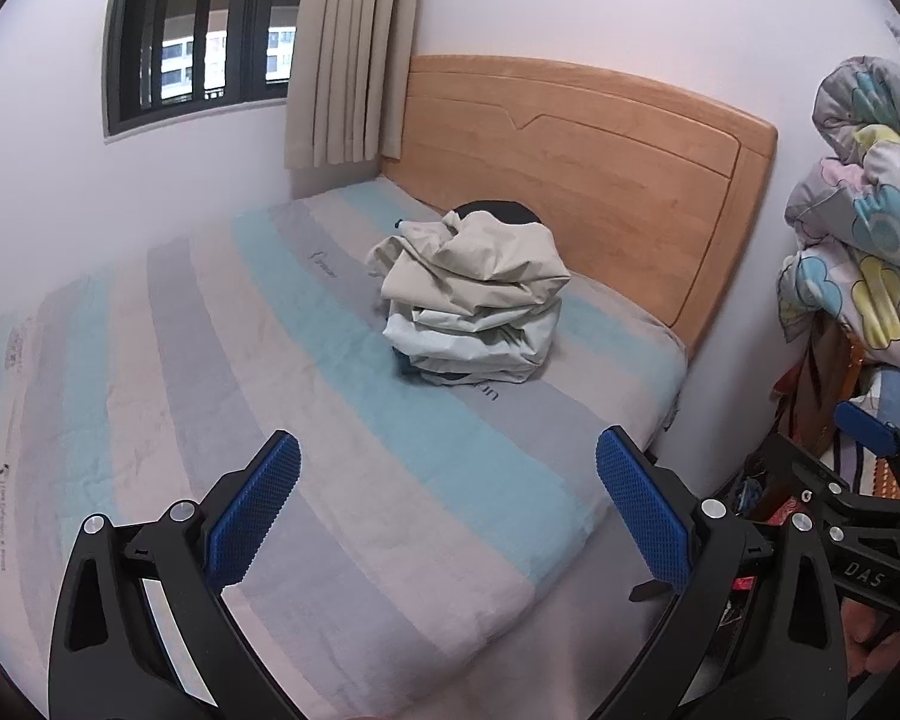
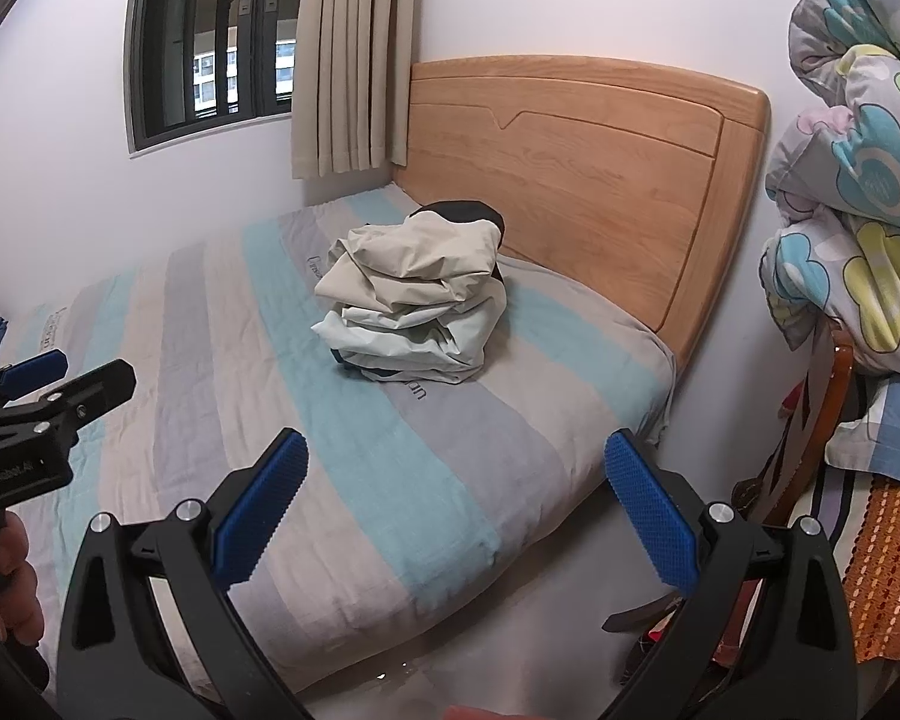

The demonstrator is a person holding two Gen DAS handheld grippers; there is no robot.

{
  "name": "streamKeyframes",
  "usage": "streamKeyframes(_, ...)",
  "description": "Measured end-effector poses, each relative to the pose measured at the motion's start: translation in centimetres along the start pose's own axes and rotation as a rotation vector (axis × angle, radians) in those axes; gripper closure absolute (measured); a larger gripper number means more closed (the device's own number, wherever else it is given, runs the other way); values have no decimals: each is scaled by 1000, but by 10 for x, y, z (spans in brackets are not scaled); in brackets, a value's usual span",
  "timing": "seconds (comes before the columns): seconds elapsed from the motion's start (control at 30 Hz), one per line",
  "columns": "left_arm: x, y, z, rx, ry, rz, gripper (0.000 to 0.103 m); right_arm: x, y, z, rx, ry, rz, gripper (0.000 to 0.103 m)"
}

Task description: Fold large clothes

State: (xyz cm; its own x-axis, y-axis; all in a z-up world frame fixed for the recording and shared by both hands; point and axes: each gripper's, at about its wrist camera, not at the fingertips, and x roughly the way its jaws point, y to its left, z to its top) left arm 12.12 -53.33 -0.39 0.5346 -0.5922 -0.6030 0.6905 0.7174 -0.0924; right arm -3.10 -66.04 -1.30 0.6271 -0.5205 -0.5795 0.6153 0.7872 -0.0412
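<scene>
My left gripper [image 1: 448,510] jaws spread, right gripper [image 2: 456,510] likewise, both empty, clothes pile [image 1: 471,294] mid-frame on bed [image 1: 270,420].

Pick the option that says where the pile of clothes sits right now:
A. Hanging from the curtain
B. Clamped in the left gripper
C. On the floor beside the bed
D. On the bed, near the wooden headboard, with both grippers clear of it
D: the pile of clothes rests on the striped bed close to the headboard, while the left gripper and right gripper are open and short of it.
</scene>
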Motion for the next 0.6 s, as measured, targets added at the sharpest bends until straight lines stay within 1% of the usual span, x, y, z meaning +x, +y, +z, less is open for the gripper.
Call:
streamKeyframes(0.07,-1,-1,0,13,-4,8,6,-1,-1,0,4,0,1,7)
streamKeyframes(0.23,-3,2,0,10,-9,0,6,-6,0,-3,8,2,-2,7)
streamKeyframes(0.37,-3,3,1,5,-3,4,6,-7,1,-3,5,3,-4,7)
streamKeyframes(0.43,-1,2,2,16,15,16,6,-9,1,-4,10,4,-3,7)
streamKeyframes(0.47,-1,1,2,23,22,8,6,-10,2,-4,12,5,-1,7)
streamKeyframes(0.6,-1,0,2,30,17,7,6,-12,5,-5,7,4,-4,8)
